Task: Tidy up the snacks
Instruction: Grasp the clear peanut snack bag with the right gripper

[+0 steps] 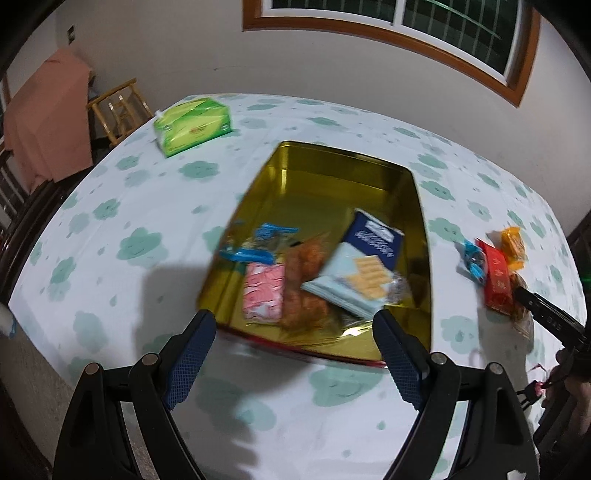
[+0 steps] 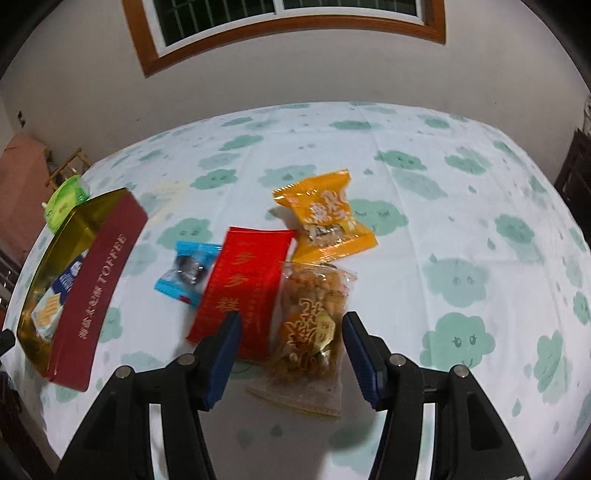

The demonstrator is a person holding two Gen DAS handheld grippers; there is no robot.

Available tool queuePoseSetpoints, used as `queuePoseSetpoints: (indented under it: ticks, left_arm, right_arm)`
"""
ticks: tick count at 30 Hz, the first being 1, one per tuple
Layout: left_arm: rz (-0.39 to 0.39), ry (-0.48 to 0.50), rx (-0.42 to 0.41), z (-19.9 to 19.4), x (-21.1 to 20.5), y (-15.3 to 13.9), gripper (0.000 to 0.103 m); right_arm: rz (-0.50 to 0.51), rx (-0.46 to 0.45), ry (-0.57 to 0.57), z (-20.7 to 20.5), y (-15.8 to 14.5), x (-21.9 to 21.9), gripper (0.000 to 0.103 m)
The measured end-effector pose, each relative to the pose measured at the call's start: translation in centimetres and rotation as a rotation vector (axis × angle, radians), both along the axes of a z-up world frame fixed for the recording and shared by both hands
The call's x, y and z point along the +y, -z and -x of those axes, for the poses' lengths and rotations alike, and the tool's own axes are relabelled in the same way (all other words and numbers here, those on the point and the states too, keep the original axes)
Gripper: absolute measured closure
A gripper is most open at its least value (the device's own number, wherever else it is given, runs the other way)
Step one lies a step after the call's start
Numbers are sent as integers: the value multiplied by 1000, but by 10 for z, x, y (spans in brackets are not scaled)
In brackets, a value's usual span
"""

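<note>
Snacks still to be sorted lie in a cluster on the cloud-print tablecloth (image 2: 424, 229) just right of the gold tin (image 1: 332, 177), which already has several packets piled at its near end, so we judge the loose ones are headed there. We hold the left gripper (image 1: 293, 325) wide open and empty over the tin's near rim, while the right gripper (image 2: 291, 328), about half open and gripping nothing, straddles the clear peanut packet (image 2: 314, 325), with the red packet (image 2: 243, 288), orange packet (image 2: 325, 218) and small blue candy (image 2: 188, 271) beside it. A green tissue box (image 1: 194, 123) sits near the table's far-left edge, below a white wall with a wood-framed window (image 2: 288, 26).
</note>
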State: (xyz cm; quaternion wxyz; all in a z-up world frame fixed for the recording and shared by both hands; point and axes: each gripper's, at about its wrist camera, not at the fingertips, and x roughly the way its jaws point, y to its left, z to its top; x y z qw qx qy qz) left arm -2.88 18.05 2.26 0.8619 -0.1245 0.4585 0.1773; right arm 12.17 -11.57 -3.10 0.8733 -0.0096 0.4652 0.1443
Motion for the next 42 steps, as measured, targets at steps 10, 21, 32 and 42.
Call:
queuePoseSetpoints:
  ticks: [10, 21, 32, 42]
  left_arm:
    - [-11, 113, -15, -32, -43, -4, 19]
    - [-17, 220, 5, -63, -88, 5, 19]
    - [-14, 271, 52, -89, -120, 24, 19]
    - [-88, 293, 49, -102, -138, 21, 18]
  right_arm:
    - [37, -43, 32, -12, 11, 0, 46]
    - [52, -64, 14, -10, 18, -8, 48]
    - [62, -107, -54, -1, 17, -17, 63]
    - [106, -128, 2, -25, 17, -56, 63]
